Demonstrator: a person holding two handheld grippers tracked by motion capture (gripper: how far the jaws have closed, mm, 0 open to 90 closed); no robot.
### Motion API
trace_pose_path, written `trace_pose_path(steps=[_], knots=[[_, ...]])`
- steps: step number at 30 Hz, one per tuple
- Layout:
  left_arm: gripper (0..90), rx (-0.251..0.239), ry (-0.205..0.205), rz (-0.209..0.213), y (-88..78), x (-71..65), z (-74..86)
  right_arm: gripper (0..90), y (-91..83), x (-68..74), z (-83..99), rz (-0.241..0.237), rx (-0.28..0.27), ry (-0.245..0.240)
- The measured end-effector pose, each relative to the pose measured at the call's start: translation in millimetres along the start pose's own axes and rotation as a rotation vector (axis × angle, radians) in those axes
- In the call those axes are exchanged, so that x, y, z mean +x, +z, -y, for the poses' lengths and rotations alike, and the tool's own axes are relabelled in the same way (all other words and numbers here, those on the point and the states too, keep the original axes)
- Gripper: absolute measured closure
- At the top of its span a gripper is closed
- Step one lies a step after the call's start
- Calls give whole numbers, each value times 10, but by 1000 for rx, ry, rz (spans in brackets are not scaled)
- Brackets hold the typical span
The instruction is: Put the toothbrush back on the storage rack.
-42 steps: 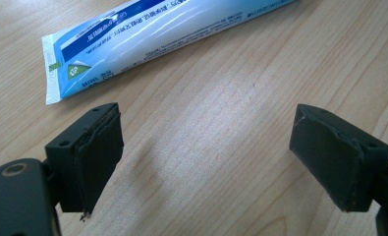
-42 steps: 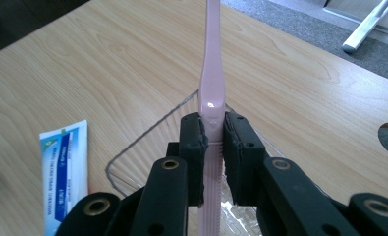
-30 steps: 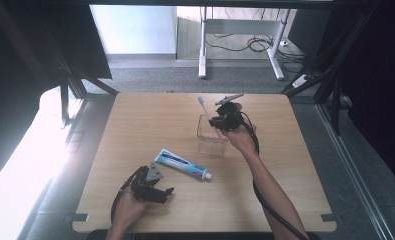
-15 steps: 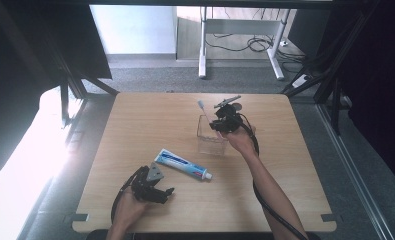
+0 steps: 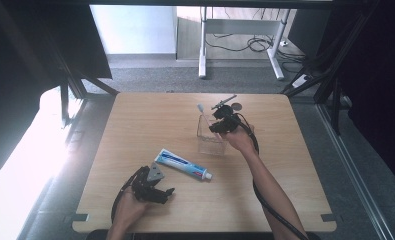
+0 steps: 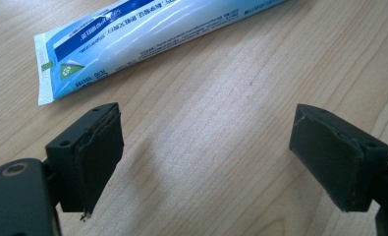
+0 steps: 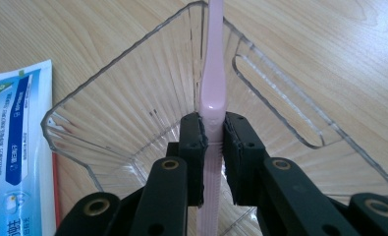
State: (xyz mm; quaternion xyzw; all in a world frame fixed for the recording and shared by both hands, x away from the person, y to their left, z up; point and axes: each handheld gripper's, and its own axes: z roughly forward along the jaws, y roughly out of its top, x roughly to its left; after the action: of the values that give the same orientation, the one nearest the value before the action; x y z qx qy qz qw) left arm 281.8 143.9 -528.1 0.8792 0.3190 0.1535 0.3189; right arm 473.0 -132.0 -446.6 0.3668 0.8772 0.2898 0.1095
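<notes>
A clear ribbed plastic holder (image 5: pixel 211 136) (image 7: pixel 132 103) stands on the wooden table (image 5: pixel 150 115), right of centre. My right gripper (image 5: pixel 219 126) (image 7: pixel 213 142) hangs over its rim, shut on a pink toothbrush (image 7: pixel 212 78) whose head (image 5: pixel 200 107) sticks up at the holder's far left corner. A blue and white toothpaste tube (image 5: pixel 181 164) (image 6: pixel 147 34) (image 7: pixel 19 147) lies flat between the holder and my left gripper (image 5: pixel 166 192) (image 6: pixel 208 157). That gripper rests near the front edge, open, with bare wood between its jaws and the tube's crimped end just beyond them.
The table's front edge (image 5: pixel 205 231) runs just below the left hand. A white desk frame (image 5: pixel 237 45) with cables stands on the floor behind the table. Dark frame bars (image 5: pixel 330 75) flank the table on both sides.
</notes>
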Motion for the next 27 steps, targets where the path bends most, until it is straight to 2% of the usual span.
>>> trace_pose_path(steps=[16,27], knots=[[133,1,0,1,5,-7,-2,783,79,-31,31,-3,92,3],[134,1,1,0,5,-12,-3,751,63,-15,35,-17,82,-5]])
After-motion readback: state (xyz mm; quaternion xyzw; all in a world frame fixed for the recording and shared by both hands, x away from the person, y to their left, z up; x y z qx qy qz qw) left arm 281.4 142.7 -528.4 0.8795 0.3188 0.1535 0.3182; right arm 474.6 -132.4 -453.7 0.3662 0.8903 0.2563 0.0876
